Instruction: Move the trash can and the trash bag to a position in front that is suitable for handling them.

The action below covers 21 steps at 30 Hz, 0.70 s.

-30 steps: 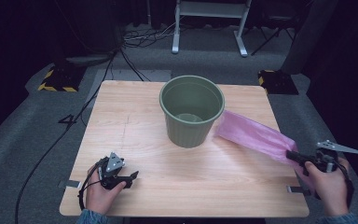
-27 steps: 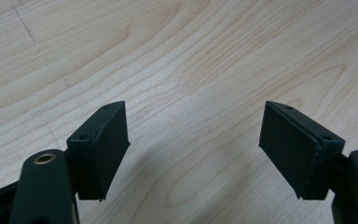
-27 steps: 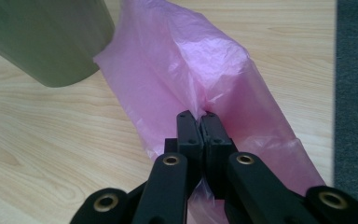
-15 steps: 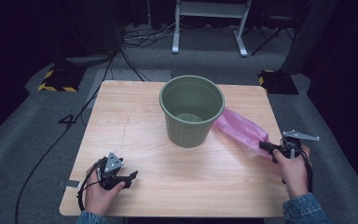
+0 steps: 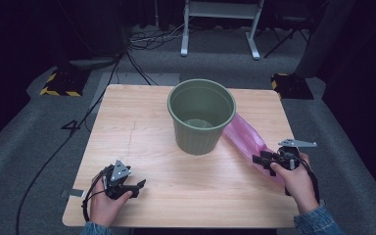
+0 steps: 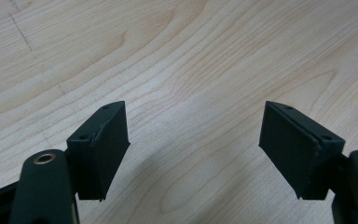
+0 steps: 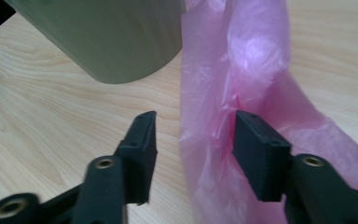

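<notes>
right gripper view: pink bag (image 7: 242,70) between open claw (image 7: 193,135)

The hand-held gripper (image 7: 191,140), jaws just opening, straddles the pink bag (image 7: 256,70) beside the bin (image 7: 116,32).

One green bin (image 5: 201,117), one pink bag (image 5: 247,139), one table (image 5: 142,127) — two tools.

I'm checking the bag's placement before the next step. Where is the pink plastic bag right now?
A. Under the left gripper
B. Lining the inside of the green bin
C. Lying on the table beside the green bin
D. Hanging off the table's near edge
C: the pink plastic bag lies on the table, stretching from the green bin toward the right gripper.
</notes>
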{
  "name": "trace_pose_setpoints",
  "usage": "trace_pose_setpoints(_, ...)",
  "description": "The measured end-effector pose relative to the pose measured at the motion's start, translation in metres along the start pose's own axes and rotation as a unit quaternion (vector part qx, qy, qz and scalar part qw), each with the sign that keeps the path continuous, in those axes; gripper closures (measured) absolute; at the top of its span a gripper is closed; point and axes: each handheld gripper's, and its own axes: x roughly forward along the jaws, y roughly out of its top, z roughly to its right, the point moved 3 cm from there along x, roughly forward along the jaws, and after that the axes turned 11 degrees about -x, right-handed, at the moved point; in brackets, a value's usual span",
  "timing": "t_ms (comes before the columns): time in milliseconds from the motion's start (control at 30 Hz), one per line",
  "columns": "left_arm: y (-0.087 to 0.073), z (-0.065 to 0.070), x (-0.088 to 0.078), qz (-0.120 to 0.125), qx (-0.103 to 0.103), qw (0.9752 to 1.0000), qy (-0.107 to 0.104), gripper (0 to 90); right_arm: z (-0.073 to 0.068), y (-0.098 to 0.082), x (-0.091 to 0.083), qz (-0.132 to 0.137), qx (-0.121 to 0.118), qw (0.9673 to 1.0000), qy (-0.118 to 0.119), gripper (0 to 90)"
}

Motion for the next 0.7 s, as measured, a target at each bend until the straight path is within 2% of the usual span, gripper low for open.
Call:
trace_pose_setpoints(133,0.0,0.001,0.0,0.001,0.001,1.0,-0.001,23.7,0.008,0.009,-0.023,0.006,-0.02,0.9994,-0.027,41.9)
trace_pose_setpoints(200,0.001,0.001,0.0,0.001,0.001,1.0,-0.002,23.7,0.018,0.008,-0.032,-0.002,-0.029,0.9985,-0.046,42.4)
trace_pose_setpoints(267,0.001,0.001,0.0,0.002,0.001,1.0,-0.002,23.7,0.03,0.003,-0.037,-0.015,-0.026,0.9975,-0.064,43.2)
trace_pose_setpoints(400,0.001,0.001,0.001,-0.001,0.0,1.0,-0.002,23.7,0.058,-0.02,-0.035,-0.051,-0.011,0.9943,-0.093,44.6)
trace_pose_setpoints(467,0.001,0.001,0.001,-0.001,0.0,1.0,-0.002,23.7,0.069,-0.033,-0.032,-0.061,0.0,0.9935,-0.097,44.8)
trace_pose_setpoints(633,0.0,0.001,0.002,-0.003,0.001,1.0,-0.002,23.7,0.087,-0.057,-0.023,-0.086,0.009,0.9898,-0.113,44.8)
trace_pose_setpoints(700,0.0,0.001,0.002,-0.003,0.001,1.0,-0.003,23.7,0.088,-0.064,-0.02,-0.096,0.014,0.9895,-0.107,46.1)
